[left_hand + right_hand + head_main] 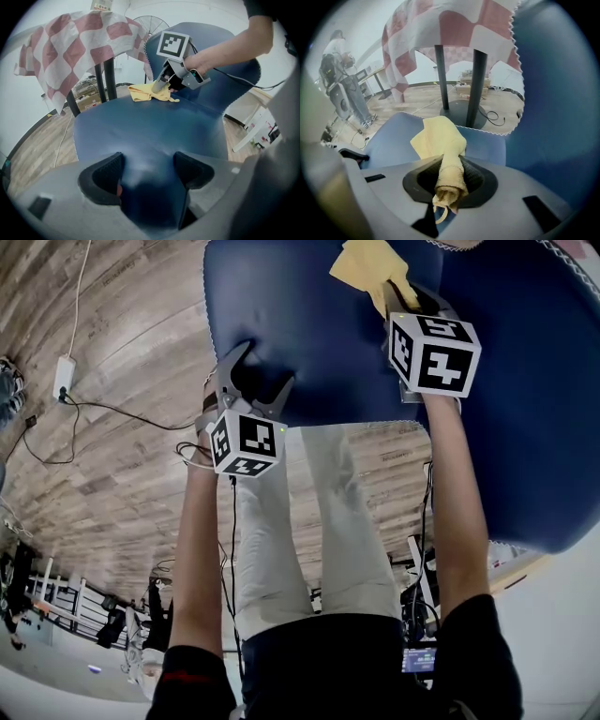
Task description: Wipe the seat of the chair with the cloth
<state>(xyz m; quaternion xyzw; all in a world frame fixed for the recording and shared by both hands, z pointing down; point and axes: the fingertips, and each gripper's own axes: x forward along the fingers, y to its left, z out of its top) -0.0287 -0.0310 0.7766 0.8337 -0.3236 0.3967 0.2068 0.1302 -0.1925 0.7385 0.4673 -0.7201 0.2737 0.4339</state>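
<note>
2 grippers are engaged. Right gripper (450, 180): jaws pressed together on a bunched end of the yellow cloth (439, 138). The rest of the cloth lies on the seat (309, 334) near its rear edge, just before the backrest (553, 93). Left gripper (147, 171): jaws spread, set at the seat's front edge with blue upholstery filling the gap and no separate object between them.

Progress, as judged: the cloth is in the grip and touching the seat, so wiping is at most in its early part. The stretch from the cloth to the front edge appears not yet covered. No dirt or wet trace shows, so the wiped share cannot be fixed.

Views: only the left gripper view shows the cloth lying flat on the seat under the right gripper. Only the right gripper view shows the pinch itself, and a person (340, 70) standing well apart. Only the head view shows both grippers on the seat at once, 1 toward each edge.
</note>
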